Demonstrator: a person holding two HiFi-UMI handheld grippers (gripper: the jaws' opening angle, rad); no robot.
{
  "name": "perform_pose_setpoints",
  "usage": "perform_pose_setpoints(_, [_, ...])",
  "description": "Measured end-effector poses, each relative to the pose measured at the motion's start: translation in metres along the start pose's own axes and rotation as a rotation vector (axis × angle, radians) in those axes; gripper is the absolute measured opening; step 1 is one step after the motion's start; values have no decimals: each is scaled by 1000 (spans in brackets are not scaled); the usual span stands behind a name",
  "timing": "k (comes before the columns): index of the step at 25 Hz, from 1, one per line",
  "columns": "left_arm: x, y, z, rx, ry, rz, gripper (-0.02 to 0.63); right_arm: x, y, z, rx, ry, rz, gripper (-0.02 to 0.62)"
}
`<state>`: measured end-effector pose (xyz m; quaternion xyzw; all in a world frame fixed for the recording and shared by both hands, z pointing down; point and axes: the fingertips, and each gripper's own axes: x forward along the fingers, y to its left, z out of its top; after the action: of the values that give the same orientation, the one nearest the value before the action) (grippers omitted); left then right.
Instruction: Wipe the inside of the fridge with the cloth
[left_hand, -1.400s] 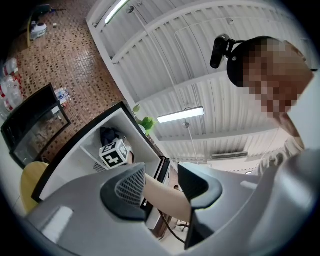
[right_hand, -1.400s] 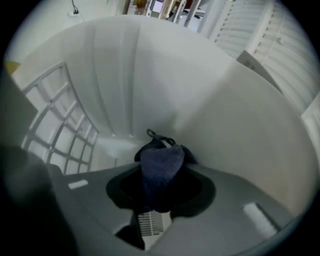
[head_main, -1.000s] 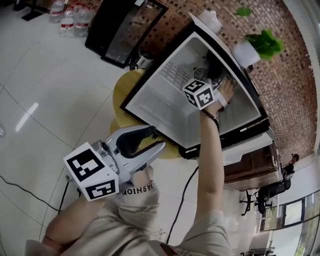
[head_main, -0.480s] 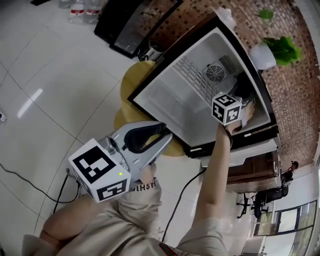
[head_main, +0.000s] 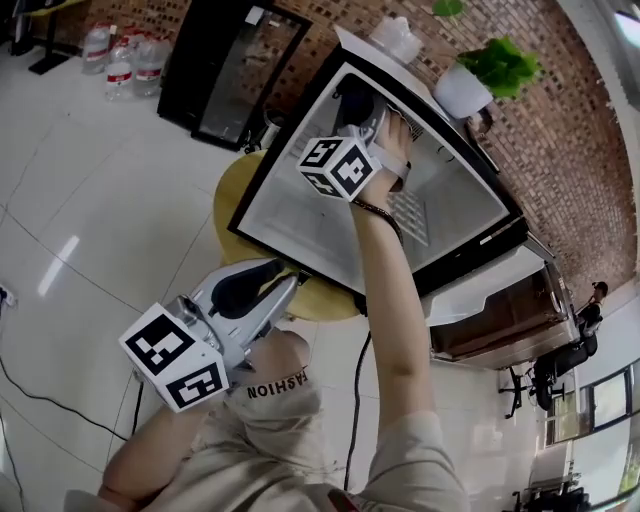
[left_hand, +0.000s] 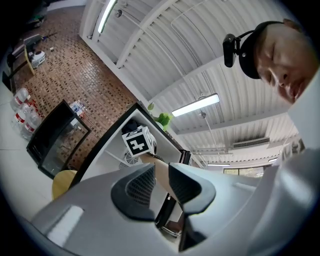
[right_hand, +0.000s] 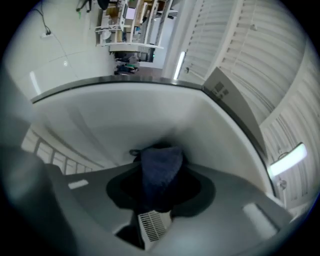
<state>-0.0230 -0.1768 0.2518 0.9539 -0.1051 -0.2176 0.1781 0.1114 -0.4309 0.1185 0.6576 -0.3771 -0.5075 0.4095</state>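
The small fridge stands open with a white inside. My right gripper reaches deep into its upper left corner and is shut on a dark blue cloth, which is pressed against the inner wall. In the right gripper view the cloth bulges from between the jaws of the right gripper, in front of the white wall. My left gripper hangs low outside the fridge, near the person's knee. Its jaws have just been closing; a narrow gap remains with nothing in the left gripper.
The fridge rests on a round yellow table. A black glass-door cabinet and water bottles stand to the left by the brick wall. A potted plant sits on top of the fridge. A cable runs across the tiled floor.
My right gripper swept the cloth from the fridge's right side to its upper left corner. The left gripper's jaws narrowed while it stayed in place.
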Motion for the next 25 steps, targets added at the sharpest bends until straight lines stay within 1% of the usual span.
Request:
perform_pose_setpoints(2, [1, -3, -1, -2, 8, -9, 61, -1, -5, -4, -2, 8, -37, 118])
perform_pose_setpoints(4, [3, -7, -5, -24, 19, -23, 61, -10, -10, -22, -9, 27, -64, 118])
perform_pose_setpoints(7, [6, -12, -4, -35, 25, -48, 61, -23, -24, -70, -7, 96, -75, 118])
perform_pose_setpoints(9, [7, -13, -3, -35, 27, -60, 61, -31, -35, -109, 4, 160, -78, 118])
perform_pose_setpoints(11, [9, -14, -6, -38, 35, -70, 61, -43, -46, -152, 65, 240, -72, 118])
perform_pose_setpoints(13, [12, -16, -9, -40, 44, -80, 61, -61, -60, -189, 171, 321, -71, 118])
perform_pose_setpoints(14, [12, -17, -9, -40, 47, -83, 61, -70, -67, -199, 223, 351, -72, 118])
perform_pose_setpoints(16, [12, -17, -10, -37, 51, -83, 61, -88, -75, -202, 307, 373, -59, 118])
perform_pose_setpoints(18, [12, -16, -13, -41, 60, -74, 61, -99, -79, -195, 373, 367, -33, 118])
perform_pose_setpoints(21, [13, -14, -16, -56, 74, -59, 61, -113, -87, -188, 434, 337, -27, 120])
perform_pose_setpoints(23, [12, -13, -13, -52, 71, -49, 61, -136, -94, -167, 467, 246, -29, 120])
perform_pose_setpoints(25, [10, -9, -10, -38, 67, -27, 54, -171, -95, -124, 454, 97, -10, 120])
